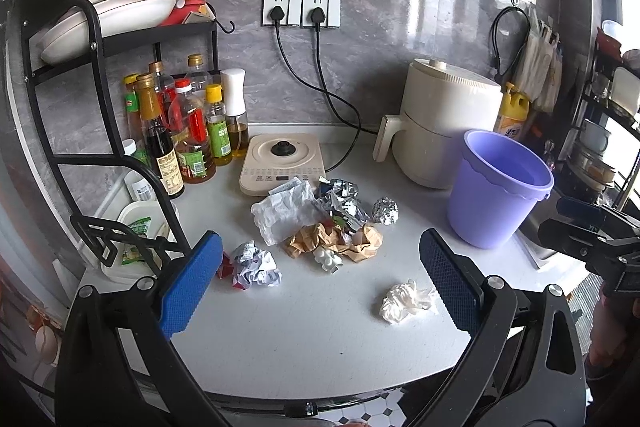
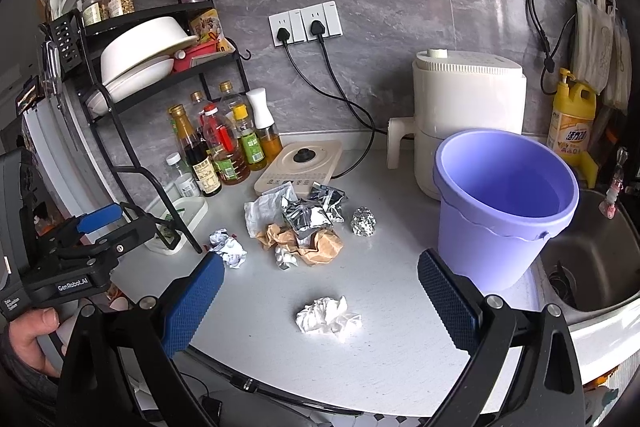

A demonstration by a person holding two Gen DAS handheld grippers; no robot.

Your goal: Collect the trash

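while both sets of blue pads stand wide apart with nothing between them, the left gripper and the right gripper hover low over the front edge of the white bench. nearest to them lies a crumpled white tissue, low and centre in the right wrist view, alone on bare bench and apart from the rest. further in, near mid-frame, the main trash heap sits together: brown crumpled paper, silver foil wrappers on top of it, a white plastic wrapper at its left, a small white wad touching its front. a crumpled printed paper ball lies just left of the heap, a foil ball just right of it. the purple bucket stands upright at right of centre, near the sink. behind the heap are an induction cooker and a cream appliance; bottles crowd the rack at left.
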